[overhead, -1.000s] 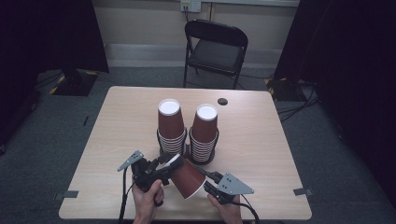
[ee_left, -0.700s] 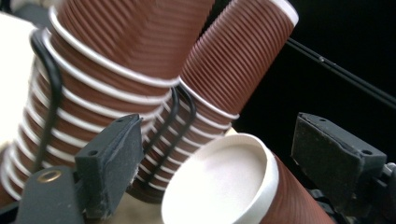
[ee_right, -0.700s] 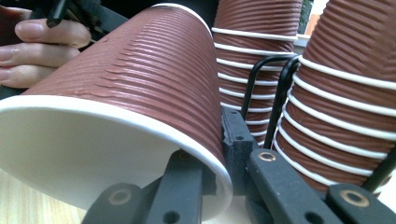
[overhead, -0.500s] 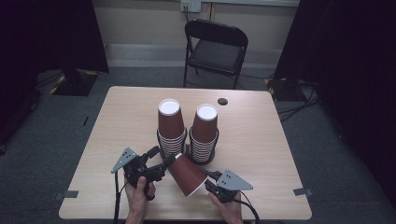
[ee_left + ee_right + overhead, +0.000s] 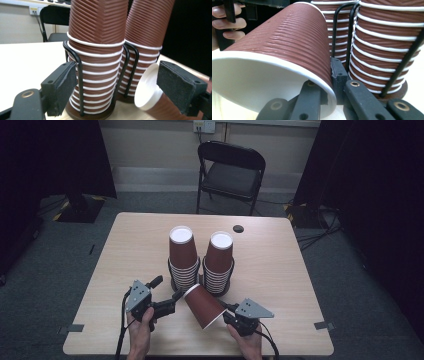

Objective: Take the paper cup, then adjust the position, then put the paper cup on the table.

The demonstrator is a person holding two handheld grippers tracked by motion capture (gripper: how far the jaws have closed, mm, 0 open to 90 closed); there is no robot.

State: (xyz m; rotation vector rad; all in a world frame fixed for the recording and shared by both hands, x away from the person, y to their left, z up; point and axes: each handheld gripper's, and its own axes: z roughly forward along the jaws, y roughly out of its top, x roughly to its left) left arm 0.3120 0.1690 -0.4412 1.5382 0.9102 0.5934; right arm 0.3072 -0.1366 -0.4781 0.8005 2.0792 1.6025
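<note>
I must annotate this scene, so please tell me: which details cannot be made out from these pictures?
- Left cup stack: its top is cut off by the upper edge of the left gripper view.
- Loose paper cup: in the right gripper view its own wall hides the closed end.
- Small dark object on the table: too small to name in the high view.

a tilted cup (image 5: pixel 202 306) lies before two cup stacks (image 5: pixel 181 255) on the table (image 5: pixel 280 280).

Left tongs (image 5: pixel 169 295) gape with jaws just closing a little; right tongs (image 5: pixel 227 312) are clamped tight.
</note>
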